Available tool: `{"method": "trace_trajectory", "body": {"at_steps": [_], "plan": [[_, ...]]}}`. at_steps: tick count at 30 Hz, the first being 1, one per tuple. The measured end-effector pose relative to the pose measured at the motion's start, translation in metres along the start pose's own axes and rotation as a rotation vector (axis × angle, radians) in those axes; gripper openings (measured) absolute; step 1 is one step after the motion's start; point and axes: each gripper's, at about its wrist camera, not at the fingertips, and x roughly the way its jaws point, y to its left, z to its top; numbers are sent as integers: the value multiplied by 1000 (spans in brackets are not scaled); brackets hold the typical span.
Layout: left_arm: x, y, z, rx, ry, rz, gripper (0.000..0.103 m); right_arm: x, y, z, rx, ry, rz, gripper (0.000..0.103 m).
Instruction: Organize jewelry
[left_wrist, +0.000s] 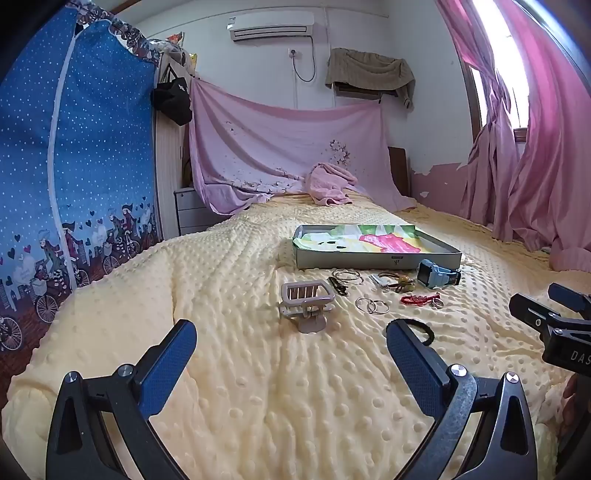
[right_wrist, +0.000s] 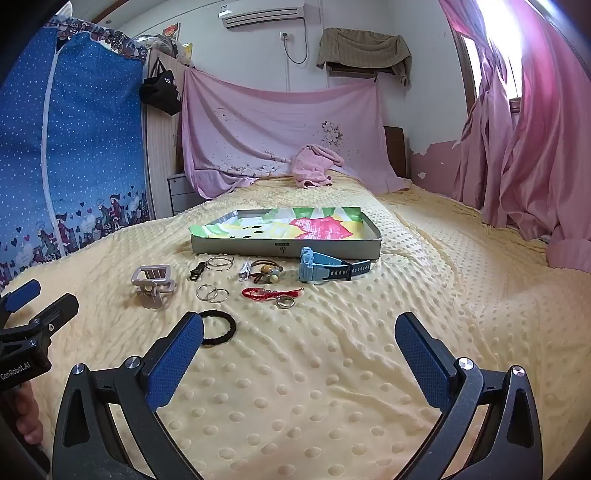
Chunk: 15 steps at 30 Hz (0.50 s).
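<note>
Black hair tie (right_wrist: 218, 328) beside open right tongs' (right_wrist: 299, 343) left tip.

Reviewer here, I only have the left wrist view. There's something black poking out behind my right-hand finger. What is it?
Observer: A black hair tie. The right wrist view shows it as a whole closed loop lying flat on the yellow blanket, just ahead of the fingertips; the left gripper hides most of it from you.
Reviewer: I only catch the edge of the other gripper. Is it carrying anything?
Observer: No. The right gripper has its jaws spread wide with only blanket between them.
</note>
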Motion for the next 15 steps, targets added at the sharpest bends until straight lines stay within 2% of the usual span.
{"method": "trace_trajectory", "body": {"at_steps": [15], "plan": [[0, -1, 0, -2, 3, -1, 103, -1, 0, 0, 1, -2, 0, 102]]}}
